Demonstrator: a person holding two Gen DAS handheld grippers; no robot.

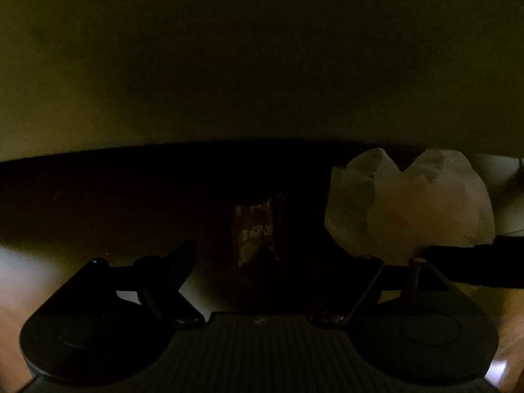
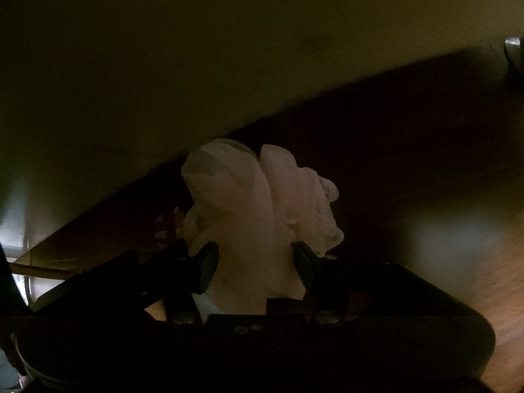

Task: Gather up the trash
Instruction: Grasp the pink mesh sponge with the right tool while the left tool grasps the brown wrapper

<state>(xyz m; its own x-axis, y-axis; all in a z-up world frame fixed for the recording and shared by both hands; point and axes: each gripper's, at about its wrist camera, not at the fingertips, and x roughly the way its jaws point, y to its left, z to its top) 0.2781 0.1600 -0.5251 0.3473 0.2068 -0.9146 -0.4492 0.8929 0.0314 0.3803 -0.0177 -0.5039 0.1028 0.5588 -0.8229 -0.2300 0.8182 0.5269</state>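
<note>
Crumpled tissue [image 2: 258,219], pale white-pink, creased into several folded lobes, clamped between the two dark fingers of the right gripper [image 2: 255,262]; left fingertip [image 2: 205,270] and right fingertip [image 2: 306,267] both pressed into the lower part of the wad, upper lobes bulging free above them. Same wad visible from the left wrist view [image 1: 409,199], to the right of the left gripper, with a dark finger of the right tool [image 1: 475,255] reaching in beneath it from the right edge.

Just left of the tissue, a small dark wrapper [image 1: 255,232] with faint glints of pale print; lettering too dim and blurred to read. Seen also in the right wrist view [image 2: 165,229] as a reddish sliver touching or just beside the wad's left side. Held low between the fingers of the left gripper [image 1: 258,262], or merely lying ahead of them: cannot tell, since that claw's fingers merge with deep shadow; grip state not discernible.

Behind and above the tissue, a broad olive-toned surface [image 2: 163,65] with a dark curved edge; whether the wall of a bin or another object cannot be told, and any contents are hidden. Below and to the right of the tissue, brown wood-grain floor [image 2: 491,294]. Whole scene very dark.
</note>
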